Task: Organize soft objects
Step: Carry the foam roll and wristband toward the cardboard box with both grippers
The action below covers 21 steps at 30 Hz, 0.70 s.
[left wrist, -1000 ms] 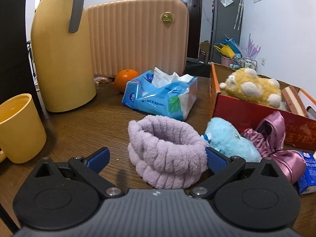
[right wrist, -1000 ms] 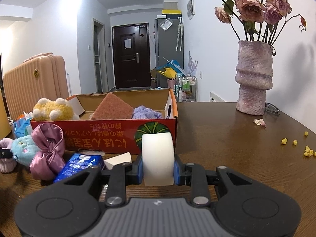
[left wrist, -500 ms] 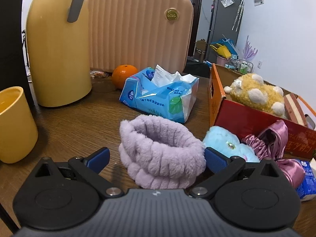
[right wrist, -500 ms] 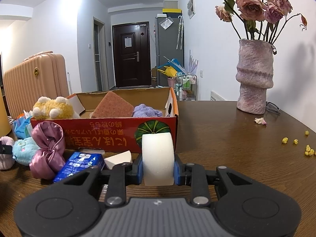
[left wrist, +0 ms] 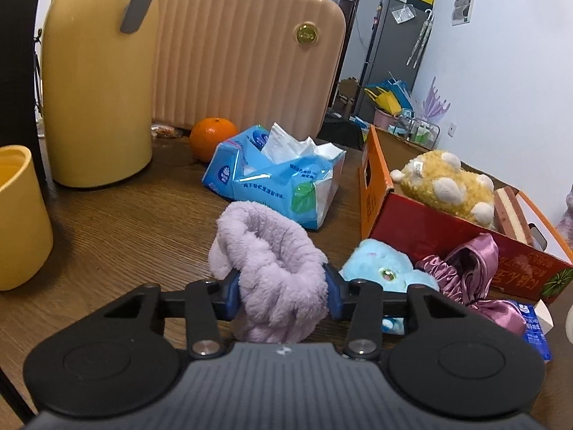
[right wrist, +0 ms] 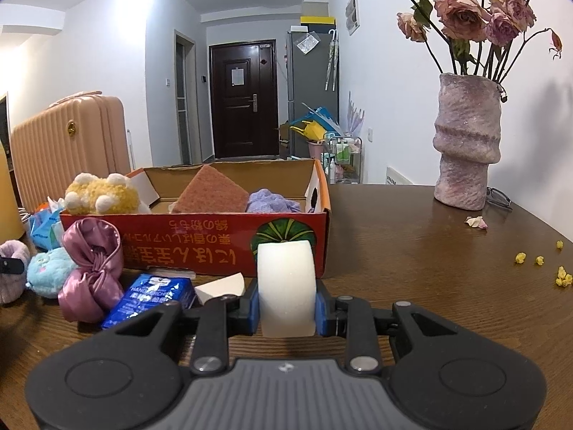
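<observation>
Left wrist view: left gripper (left wrist: 282, 291) clamped on a lilac fluffy headband (left wrist: 269, 272), blue fingers (left wrist: 232, 294) pressed into its sides, low over the wooden table (left wrist: 118, 222). Just right of it, a pale blue plush toy (left wrist: 385, 272) touching a pink satin scrunchie (left wrist: 469, 279), both against the near wall of the red cardboard box (left wrist: 422, 229). Inside the box, a yellow plush toy (left wrist: 444, 186). Beyond the headband, a blue tissue pack (left wrist: 272, 182), an orange (left wrist: 213, 138), a yellow thermos (left wrist: 96, 89), a ribbed pink suitcase (left wrist: 247, 61); a yellow cup (left wrist: 19, 218) at far left.

Right wrist view: right gripper (right wrist: 286, 310) closed on a white sponge (right wrist: 286, 286), held upright in front of the box (right wrist: 200, 247). In the box, a brown scouring pad (right wrist: 211, 193) leaning beside a purple cloth (right wrist: 272, 202). Left of the fingers (right wrist: 253, 308), a blue handkerchief pack (right wrist: 150, 297) and a white wedge (right wrist: 222, 286). On the table at right, a pink vase (right wrist: 465, 150) of dried roses (right wrist: 480, 18), fallen petals (right wrist: 476, 222) and yellow crumbs (right wrist: 540, 261).
</observation>
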Motion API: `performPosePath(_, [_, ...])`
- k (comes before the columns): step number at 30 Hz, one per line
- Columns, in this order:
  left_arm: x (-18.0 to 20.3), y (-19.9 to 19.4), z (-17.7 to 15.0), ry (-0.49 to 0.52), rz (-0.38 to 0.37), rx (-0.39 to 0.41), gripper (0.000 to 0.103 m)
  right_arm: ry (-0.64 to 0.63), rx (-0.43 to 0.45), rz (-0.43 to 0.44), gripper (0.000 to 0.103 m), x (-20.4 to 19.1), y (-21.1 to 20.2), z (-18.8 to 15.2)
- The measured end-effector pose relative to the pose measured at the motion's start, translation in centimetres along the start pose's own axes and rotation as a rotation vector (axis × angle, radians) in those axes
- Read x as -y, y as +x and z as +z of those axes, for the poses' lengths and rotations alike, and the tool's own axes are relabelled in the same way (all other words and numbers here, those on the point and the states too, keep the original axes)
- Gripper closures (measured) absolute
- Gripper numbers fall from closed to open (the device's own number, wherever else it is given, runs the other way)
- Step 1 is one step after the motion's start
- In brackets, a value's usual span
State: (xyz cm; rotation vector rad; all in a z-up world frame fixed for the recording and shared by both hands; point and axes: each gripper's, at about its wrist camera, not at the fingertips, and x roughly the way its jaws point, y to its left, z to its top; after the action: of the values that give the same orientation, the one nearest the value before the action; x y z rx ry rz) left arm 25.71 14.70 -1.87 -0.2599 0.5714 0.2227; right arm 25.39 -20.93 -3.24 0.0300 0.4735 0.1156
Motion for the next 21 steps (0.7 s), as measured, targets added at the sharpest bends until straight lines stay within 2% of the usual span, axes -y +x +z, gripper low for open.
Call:
performPosePath(13, [0.7,-2.5,0.6,0.024,0.009,0.117,0.059,0.014,0.024,0.004,0.075,0.2,-0.4,0.2])
performPosePath(21, [1.4,-4.7,1.3,0.008,0.007,0.210,0.059,0.025,0.096,0.017,0.075,0.1,-1.1,0.7])
